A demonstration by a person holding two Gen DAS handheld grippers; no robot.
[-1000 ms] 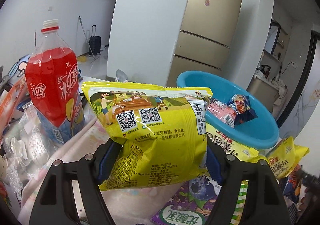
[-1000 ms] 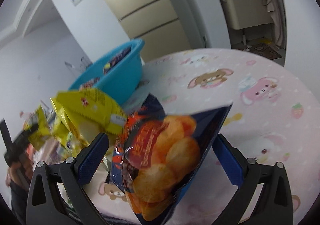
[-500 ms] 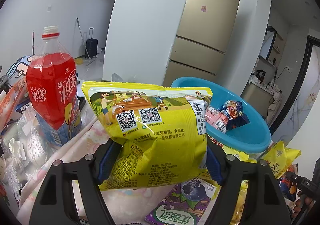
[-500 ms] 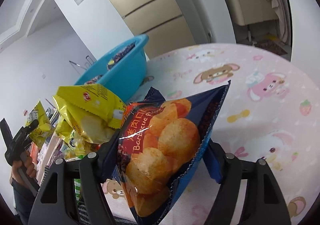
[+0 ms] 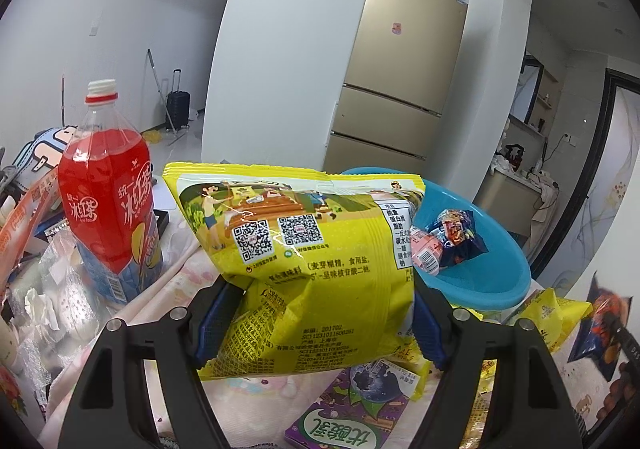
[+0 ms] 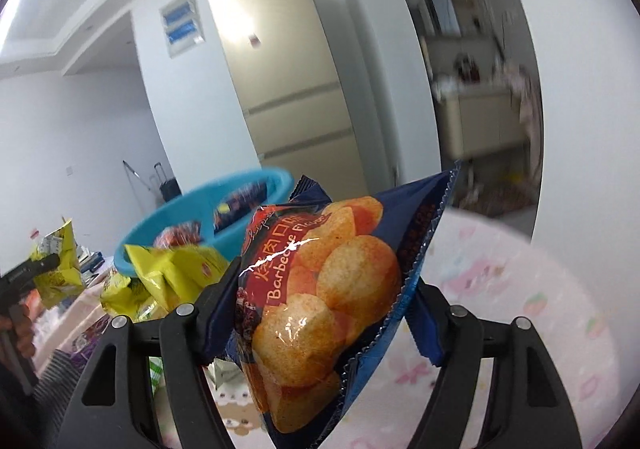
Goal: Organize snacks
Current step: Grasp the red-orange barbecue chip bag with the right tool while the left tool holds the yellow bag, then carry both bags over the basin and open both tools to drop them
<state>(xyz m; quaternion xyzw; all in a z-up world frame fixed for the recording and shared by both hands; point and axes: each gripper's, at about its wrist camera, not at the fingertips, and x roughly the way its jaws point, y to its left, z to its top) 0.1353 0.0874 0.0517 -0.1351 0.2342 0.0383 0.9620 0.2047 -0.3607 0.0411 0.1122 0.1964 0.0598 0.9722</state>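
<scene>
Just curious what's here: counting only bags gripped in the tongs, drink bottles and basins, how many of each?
Gripped bags: 2, yellow bag and blue chip bag
Drink bottle: 1
Basin: 1
Total: 4

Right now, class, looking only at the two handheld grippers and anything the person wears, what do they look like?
Both the left gripper and right gripper are matte black, two-fingered, with cut-out slots in the frame, round silver bolts and blue pads on the fingers. No cables show. In the right wrist view, a grey striped sleeve appears at lower left.
</scene>
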